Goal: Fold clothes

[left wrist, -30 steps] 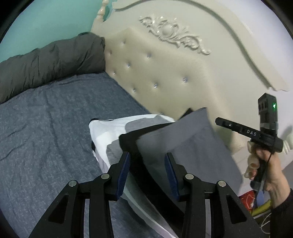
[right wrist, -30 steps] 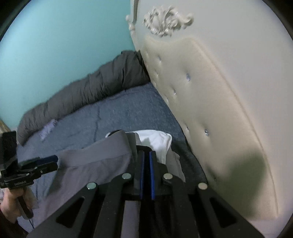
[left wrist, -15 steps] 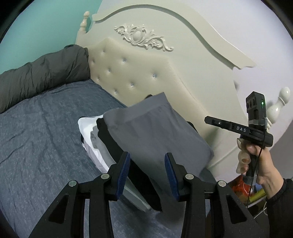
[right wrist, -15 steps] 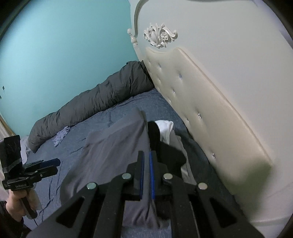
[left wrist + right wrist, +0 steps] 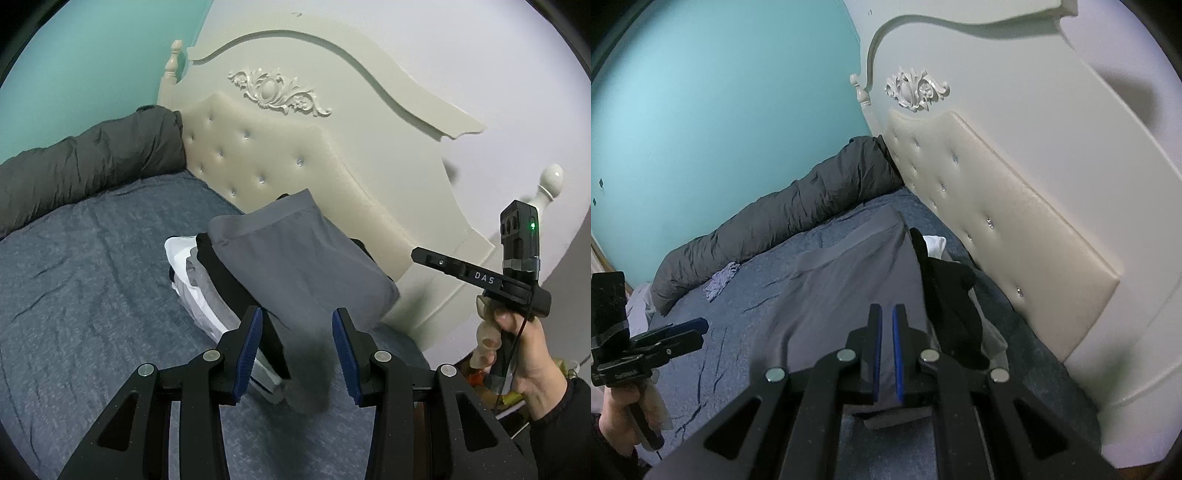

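Observation:
A folded grey garment (image 5: pixel 295 266) lies on top of a stack of folded clothes at the head of the bed, with a black piece (image 5: pixel 221 273) and a white piece (image 5: pixel 181 251) under it. My left gripper (image 5: pixel 295 317) hovers in front of the stack, open, its blue pads clear of the cloth. In the right wrist view the grey garment (image 5: pixel 849 288) spreads out beyond my right gripper (image 5: pixel 886 310), which is shut on nothing. The black piece (image 5: pixel 945 302) sticks out to its right. Each gripper shows in the other's view, held by a hand: the right gripper (image 5: pixel 417 254) and the left gripper (image 5: pixel 701 326).
The cream tufted headboard (image 5: pixel 295 155) stands right behind the stack. A rolled dark grey duvet (image 5: pixel 92 166) lies along the teal wall. Blue bed sheet (image 5: pixel 74 295) stretches to the left. A small crumpled cloth (image 5: pixel 722 280) lies near the duvet. Clutter (image 5: pixel 480 376) sits beside the bed.
Both grippers have drawn back from the stack and risen a little. The grey garment, earlier tilted up close to the fingers, now rests on the pile.

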Demonstrator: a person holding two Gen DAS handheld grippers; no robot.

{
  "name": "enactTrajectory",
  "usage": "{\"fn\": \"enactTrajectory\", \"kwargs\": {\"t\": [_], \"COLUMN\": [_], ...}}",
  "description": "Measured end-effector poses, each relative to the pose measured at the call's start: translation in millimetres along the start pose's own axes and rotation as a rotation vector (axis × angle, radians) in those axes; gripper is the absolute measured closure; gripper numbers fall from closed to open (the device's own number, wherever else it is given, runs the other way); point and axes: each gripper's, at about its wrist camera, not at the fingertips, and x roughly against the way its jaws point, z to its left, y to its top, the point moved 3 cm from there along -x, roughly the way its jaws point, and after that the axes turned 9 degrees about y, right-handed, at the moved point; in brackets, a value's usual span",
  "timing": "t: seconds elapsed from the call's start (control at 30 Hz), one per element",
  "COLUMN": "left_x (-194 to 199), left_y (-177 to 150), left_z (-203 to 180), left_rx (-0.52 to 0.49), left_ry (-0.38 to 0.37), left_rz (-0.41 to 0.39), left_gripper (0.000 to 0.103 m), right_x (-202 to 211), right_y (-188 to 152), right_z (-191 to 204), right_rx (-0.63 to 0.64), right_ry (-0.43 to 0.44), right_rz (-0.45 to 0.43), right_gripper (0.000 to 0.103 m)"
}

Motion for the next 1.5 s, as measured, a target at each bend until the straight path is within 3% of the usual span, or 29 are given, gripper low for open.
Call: {"fn": "enactTrajectory", "kwargs": {"t": [0.4,1.37,1.5], "left_x": [55,170,183], "left_y": [-20,-75,-85], "left_z": [-24,-47,-45], "left_rx": [-0.021,-0.089,-0.089], "left_ry": [0.009,0.063,0.068], "left_rz": [-0.025,-0.116,-0.124], "left_gripper": [0.058,0.025,0.022], "right_x": [47,146,158], "right_y": [-27,-94,-108], "right_z": [36,127,139], "right_rx": [0.02,-0.001,-0.002], "right_ry": [-0.021,-0.074,-0.085], "right_rz": [-0.045,-0.153,-0.177], "right_gripper": [0.098,0.098,0.093]}}
